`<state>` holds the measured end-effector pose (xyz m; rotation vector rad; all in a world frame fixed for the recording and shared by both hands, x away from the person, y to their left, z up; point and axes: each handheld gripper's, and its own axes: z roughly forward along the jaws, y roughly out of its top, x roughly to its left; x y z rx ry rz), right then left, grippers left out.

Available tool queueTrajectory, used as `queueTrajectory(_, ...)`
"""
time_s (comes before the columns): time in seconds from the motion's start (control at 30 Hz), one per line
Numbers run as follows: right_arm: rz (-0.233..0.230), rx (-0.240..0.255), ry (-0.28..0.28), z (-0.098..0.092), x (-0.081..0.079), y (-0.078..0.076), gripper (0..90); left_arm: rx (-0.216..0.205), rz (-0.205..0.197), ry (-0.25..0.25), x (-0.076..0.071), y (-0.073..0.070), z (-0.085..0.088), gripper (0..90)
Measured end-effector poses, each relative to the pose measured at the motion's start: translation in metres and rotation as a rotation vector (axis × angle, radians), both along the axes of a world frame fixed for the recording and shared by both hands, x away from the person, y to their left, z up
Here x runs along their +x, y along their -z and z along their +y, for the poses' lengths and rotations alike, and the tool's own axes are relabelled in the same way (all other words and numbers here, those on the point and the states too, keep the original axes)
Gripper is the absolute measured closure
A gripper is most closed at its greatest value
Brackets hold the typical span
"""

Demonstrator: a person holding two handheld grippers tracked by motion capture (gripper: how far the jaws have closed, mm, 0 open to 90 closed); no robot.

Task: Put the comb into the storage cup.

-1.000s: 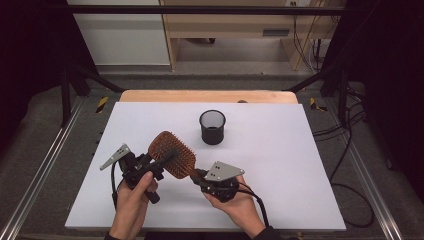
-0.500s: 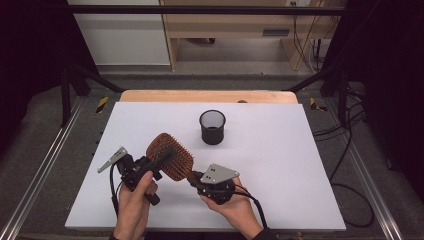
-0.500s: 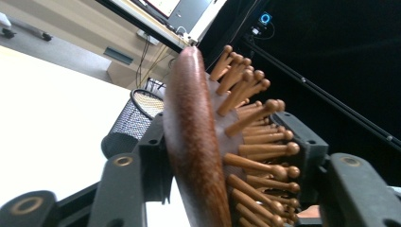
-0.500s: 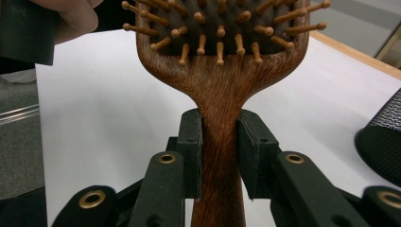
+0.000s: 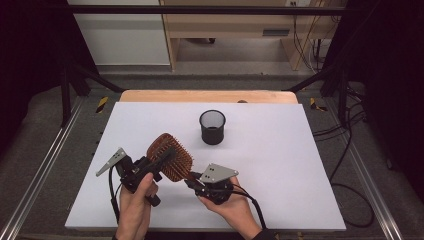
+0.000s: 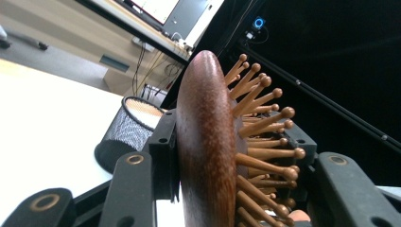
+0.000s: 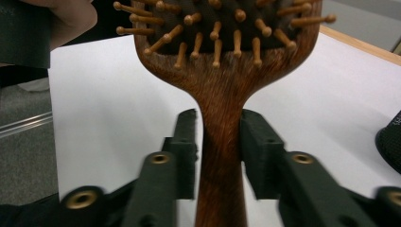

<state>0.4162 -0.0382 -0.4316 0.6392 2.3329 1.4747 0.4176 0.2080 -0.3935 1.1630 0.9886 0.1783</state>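
Closed left jaws (image 6: 227, 189) on brush (image 5: 170, 156) head; right jaws (image 7: 218, 151) easing off handle, seemingly just clear; handle pointing toward right gripper.

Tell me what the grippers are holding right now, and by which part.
Left gripper clamps the wooden hairbrush across its head; right gripper's jaws, just opening, flank its handle.

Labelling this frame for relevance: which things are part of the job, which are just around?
In use:
- wooden hairbrush, head clamped in the left gripper
- right gripper, jaws just opening, a small gap either side of the handle
- black mesh cup, likely target

Lying about:
- cables on the floor
- wooden board behind the white table
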Motion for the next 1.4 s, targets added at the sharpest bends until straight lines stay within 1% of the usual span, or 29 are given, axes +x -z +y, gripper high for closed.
queueTrajectory(0.1, 0.012, 0.013, 0.007, -0.002, 0.000, -0.001, 52.4, -0.013, -0.002, -0.023, 0.000, -0.001, 0.006, 51.7)
queueTrajectory(0.17, 0.016, 0.020, 0.011, -0.004, 0.000, -0.002, 48.0, -0.004, -0.013, -0.043, 0.000, -0.002, 0.010, 51.6)
queueTrajectory(0.27, 0.022, 0.038, 0.023, -0.007, 0.001, -0.003, 43.7, -0.019, -0.016, -0.057, 0.000, -0.003, 0.015, 51.7)
queueTrajectory(0.37, 0.023, 0.052, 0.037, -0.012, 0.002, -0.005, 40.1, -0.018, -0.027, -0.075, 0.000, -0.005, 0.020, 51.7)
queueTrajectory(0.47, 0.028, 0.065, 0.064, -0.019, 0.004, -0.005, 36.6, -0.018, -0.032, -0.096, 0.000, -0.006, 0.026, 51.6)
queueTrajectory(0.6, 0.045, 0.079, 0.108, -0.028, 0.008, -0.001, 28.1, -0.018, -0.038, -0.116, 0.000, -0.007, 0.033, 51.6)
queueTrajectory(0.67, 0.053, 0.083, 0.128, -0.033, 0.011, 0.000, 24.1, -0.028, -0.039, -0.128, 0.001, -0.007, 0.036, 51.6)
queueTrajectory(0.73, 0.050, 0.086, 0.151, -0.038, 0.013, 0.000, 20.7, -0.032, -0.040, -0.137, 0.000, -0.008, 0.038, 51.6)
queueTrajectory(0.8, 0.039, 0.080, 0.172, -0.042, 0.015, 0.001, 17.3, -0.023, -0.044, -0.147, 0.000, -0.009, 0.040, 51.6)
queueTrajectory(0.87, 0.014, 0.067, 0.193, -0.047, 0.017, 0.002, 15.6, -0.017, -0.046, -0.156, 0.000, -0.009, 0.042, 51.5)
queueTrajectory(0.93, 0.014, 0.066, 0.211, -0.052, 0.019, 0.002, 15.4, -0.016, -0.047, -0.162, 0.000, -0.009, 0.043, 51.5)
queueTrajectory(1.0, 0.004, 0.055, 0.227, -0.058, 0.020, 0.002, 14.9, -0.010, -0.049, -0.170, -0.001, -0.009, 0.044, 51.5)
queueTrajectory(1.1, 0.007, 0.052, 0.257, -0.068, 0.023, 0.001, 14.3, -0.001, -0.053, -0.178, -0.001, -0.009, 0.046, 51.5)
queueTrajectory(1.13, 0.010, 0.053, 0.261, -0.072, 0.024, 0.000, 14.1, -0.003, -0.052, -0.180, -0.001, -0.009, 0.047, 51.4)
queueTrajectory(1.2, 0.026, 0.069, 0.265, -0.079, 0.025, -0.001, 13.5, -0.010, -0.051, -0.187, 0.000, -0.009, 0.049, 51.4)
queueTrajectory(1.27, 0.024, 0.081, 0.279, -0.086, 0.026, -0.003, 13.3, -0.012, -0.052, -0.197, -0.001, -0.010, 0.051, 51.3)
queueTrajectory(1.4, 0.020, 0.100, 0.288, -0.098, 0.027, -0.006, 11.2, -0.017, -0.054, -0.210, -0.001, -0.011, 0.056, 51.3)
